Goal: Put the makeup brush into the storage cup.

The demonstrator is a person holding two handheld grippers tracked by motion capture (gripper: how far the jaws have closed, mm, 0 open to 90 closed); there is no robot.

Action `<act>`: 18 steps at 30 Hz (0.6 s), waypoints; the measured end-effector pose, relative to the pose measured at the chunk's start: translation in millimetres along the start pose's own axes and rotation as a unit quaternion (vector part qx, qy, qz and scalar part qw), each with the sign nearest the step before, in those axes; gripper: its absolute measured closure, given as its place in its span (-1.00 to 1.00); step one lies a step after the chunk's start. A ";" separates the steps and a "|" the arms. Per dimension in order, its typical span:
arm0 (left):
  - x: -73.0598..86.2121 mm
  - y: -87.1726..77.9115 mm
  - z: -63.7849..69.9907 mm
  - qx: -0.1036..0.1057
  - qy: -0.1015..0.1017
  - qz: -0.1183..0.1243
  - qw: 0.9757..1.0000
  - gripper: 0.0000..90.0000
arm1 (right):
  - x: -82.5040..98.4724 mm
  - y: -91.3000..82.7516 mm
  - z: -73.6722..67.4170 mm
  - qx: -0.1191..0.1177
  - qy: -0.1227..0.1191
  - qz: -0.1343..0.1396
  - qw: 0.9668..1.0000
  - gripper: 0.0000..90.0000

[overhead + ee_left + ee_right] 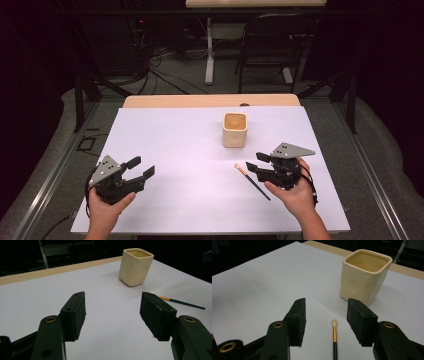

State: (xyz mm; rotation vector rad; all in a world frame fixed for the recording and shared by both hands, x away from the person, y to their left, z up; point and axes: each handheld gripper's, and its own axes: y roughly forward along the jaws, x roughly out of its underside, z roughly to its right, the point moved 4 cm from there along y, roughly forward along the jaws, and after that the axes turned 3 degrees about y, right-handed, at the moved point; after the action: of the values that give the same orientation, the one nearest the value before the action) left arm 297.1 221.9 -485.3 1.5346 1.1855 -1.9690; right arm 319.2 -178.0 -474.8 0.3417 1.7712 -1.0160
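A white table top (180, 150) carries a cream, square-sided cup (234, 129) standing upright toward the far middle, its mouth open upward. Nearer the person and slightly right of the cup lies a small brush (251, 181) with a pale tip, a gold ferrule and a dark handle, flat on the surface and angled from upper left to lower right in the high view, apart from the cup. The left gripper (141, 167) is held in the person's left hand (107, 202) at the near left of the table, well apart from both objects; its jaws stand wide apart with nothing between them, and in the left gripper view (113, 312) they frame bare white surface, with the cup (136, 266) farther off and the brush (181, 302) beyond the right-hand jaw. The right gripper (256, 161) is held in the right hand (295, 192) at the near right, just beside the brush; its jaws are likewise spread and hold nothing. In the right gripper view (325, 321) the brush (334, 336) lies on the table in the gap between the two jaws, tip pointing away, without visible contact with either, and the cup (364, 277) stands just beyond the right-hand jaw.
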 end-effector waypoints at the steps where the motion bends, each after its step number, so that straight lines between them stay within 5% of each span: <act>1: 0.0 0.3 0.0 0.001 0.001 0.000 1.000 -0.16 | 0.1 0.1 -0.2 0.000 0.000 0.001 1.000 0.09; 18: 0.6 0.3 1.0 -0.001 0.004 -0.006 1.000 -0.19 | 0.7 2.3 0.9 -0.002 0.003 -0.014 1.000 0.06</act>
State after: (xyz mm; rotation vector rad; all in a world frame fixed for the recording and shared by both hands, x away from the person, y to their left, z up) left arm 296.6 221.1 -485.9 1.5392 1.2029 -1.9712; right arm 321.0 -177.5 -476.7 0.3184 1.7877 -1.0323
